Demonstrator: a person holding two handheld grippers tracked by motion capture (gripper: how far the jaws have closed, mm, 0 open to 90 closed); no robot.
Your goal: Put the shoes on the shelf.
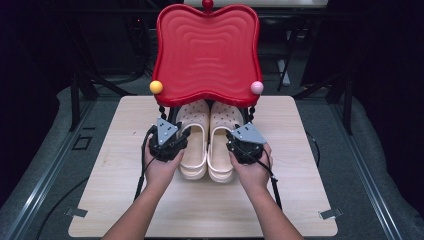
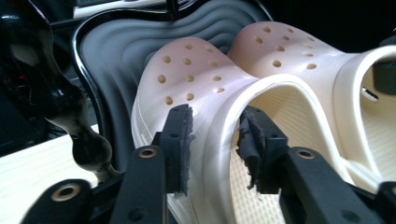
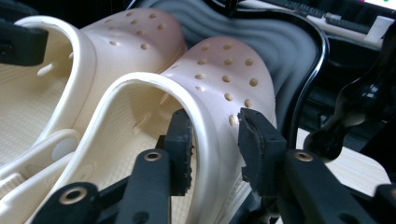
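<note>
While each gripper is pinching the outer wall of one clog, I am watching two grips that could fail independently. The left gripper [image 1: 169, 141] is closing its jaws across the side wall of the left clog [image 1: 194, 145], one jaw outside and one inside the opening; the right gripper [image 1: 243, 143] is doing the same on the right clog [image 1: 221, 145]. In both gripper views the pads are bearing on the wall with the jaws only partly closed.

Both clogs are sitting side by side at the middle of the table [image 1: 125, 200], toes pointing far, their toes lying under the red tray [image 1: 207, 50] of a small stand.

Risks, as I am judging them:
- The clog walls are looking like smooth, soft, pearly foam. A thin curved wall may be flexing and slipping out of the pads under a pull.
- The pad [image 2: 183, 149] facings are fraying at their edges, which may be reducing friction.
- The tray is overhanging the toes on black beaded posts [image 1: 162, 111]. Lifting before drawing the clogs near may be knocking a toe against the tray underside or a post and tipping the stand.
- Uneven hand motion may be skewing the pair.

The tray is glossy moulded plastic with concentric ripples, a wavy rim and coloured balls [image 1: 156, 87] at its corners. The toe caps are rounded and perforated. The table is pale wood-grain laminate.
</note>
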